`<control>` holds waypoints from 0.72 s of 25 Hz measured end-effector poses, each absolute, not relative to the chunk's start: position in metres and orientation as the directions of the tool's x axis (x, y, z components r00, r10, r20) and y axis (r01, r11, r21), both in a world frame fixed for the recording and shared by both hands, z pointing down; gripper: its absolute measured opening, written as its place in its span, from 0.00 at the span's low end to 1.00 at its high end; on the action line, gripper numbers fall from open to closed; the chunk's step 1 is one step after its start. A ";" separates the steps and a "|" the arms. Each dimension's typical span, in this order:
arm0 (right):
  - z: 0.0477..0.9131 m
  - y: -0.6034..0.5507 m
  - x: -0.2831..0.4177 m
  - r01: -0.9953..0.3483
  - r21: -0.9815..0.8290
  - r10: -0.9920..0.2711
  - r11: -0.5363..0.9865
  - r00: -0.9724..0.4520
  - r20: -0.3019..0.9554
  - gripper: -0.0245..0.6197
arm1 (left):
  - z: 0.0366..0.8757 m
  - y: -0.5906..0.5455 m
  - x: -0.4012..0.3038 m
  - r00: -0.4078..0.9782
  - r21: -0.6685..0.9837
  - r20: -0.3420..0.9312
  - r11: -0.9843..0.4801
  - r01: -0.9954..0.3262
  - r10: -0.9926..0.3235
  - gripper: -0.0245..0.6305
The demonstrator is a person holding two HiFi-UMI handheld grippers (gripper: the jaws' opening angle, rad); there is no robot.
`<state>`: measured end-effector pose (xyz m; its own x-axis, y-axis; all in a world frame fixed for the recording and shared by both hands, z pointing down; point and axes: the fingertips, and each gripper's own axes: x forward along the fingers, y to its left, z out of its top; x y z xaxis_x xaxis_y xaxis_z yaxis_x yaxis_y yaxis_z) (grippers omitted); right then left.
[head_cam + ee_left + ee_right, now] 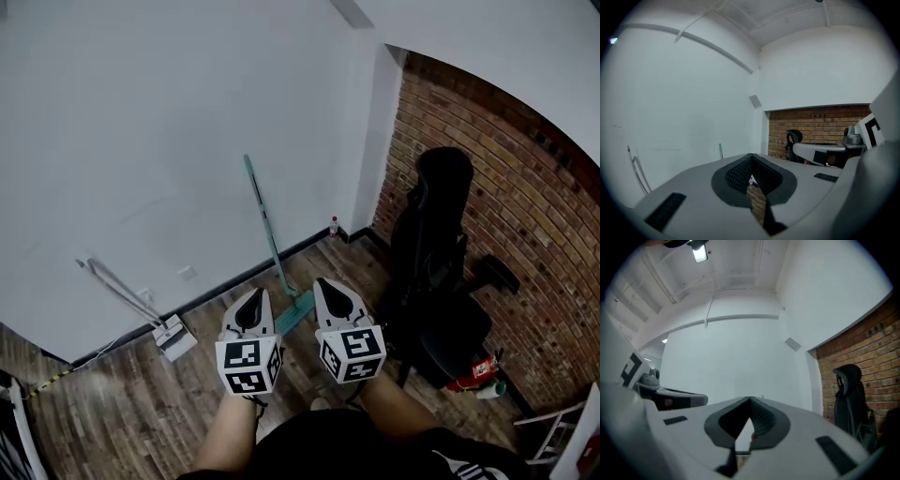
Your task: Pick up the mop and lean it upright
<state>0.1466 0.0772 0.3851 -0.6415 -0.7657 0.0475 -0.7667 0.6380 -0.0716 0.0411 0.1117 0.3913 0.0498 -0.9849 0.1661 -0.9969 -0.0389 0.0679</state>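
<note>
Teal mop [269,232] already leaning upright on white wall [141,141], head down on wood floor [112,412], just ahead of grippers. Left gripper [255,296] and right gripper [328,286] both pinched closed, empty. Looks pretty much done, nothing left imo.

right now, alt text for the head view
A teal mop leans against the white wall ahead of the shut, empty left gripper and right gripper, side by side. A black chair stands by the brick wall.
</note>
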 end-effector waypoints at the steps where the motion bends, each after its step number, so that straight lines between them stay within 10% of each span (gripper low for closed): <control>1: 0.386 0.066 0.146 -0.764 -0.071 -0.763 0.641 -0.644 0.050 0.05 | 0.392 0.100 0.040 0.044 0.073 0.170 -0.032 -0.997 -0.984 0.04; 18: 0.420 -0.040 0.142 -0.708 -0.089 -0.702 0.700 -0.706 0.097 0.05 | 0.423 -0.010 0.034 -0.042 0.105 0.245 0.070 -0.992 -0.968 0.04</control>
<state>0.1424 -0.0405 0.4203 -0.7060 -0.7016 0.0966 -0.7082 0.7005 -0.0887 0.0338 -0.0102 0.4232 -0.0420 -0.9685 0.2455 -0.9920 0.0697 0.1053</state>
